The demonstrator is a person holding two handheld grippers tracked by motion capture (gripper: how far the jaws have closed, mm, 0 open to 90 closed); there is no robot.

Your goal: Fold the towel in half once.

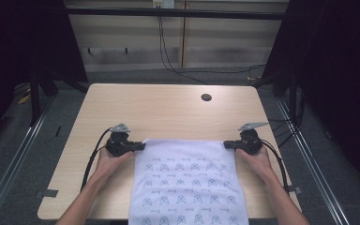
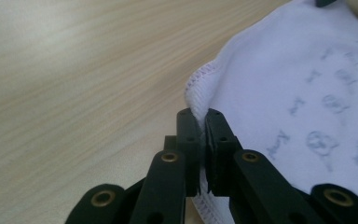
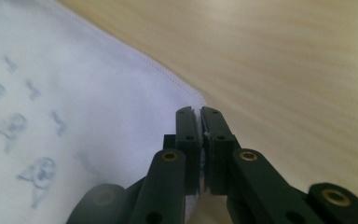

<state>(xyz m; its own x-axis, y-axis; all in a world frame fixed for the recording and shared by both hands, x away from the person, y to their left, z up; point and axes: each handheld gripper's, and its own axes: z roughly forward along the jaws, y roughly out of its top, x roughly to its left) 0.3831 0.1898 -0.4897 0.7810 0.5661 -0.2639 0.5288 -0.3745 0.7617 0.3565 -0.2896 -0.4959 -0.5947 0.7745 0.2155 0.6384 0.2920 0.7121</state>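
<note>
Pinching the cloth (image 1: 187, 178) corners, left gripper (image 2: 203, 122) and right gripper (image 3: 199, 120) should be lifted together, evenly, so nothing slips.

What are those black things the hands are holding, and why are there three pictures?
A person holds two hand tools called grippers; each has two black jaws that pinch like tongs. One camera looks down from above at the wooden table. The other two cameras ride on the grippers, so you look along their jaws. On the table lies a white cloth with small printed drawings. The left gripper is pinched shut on one far corner of it, and the right gripper on the other.
</note>
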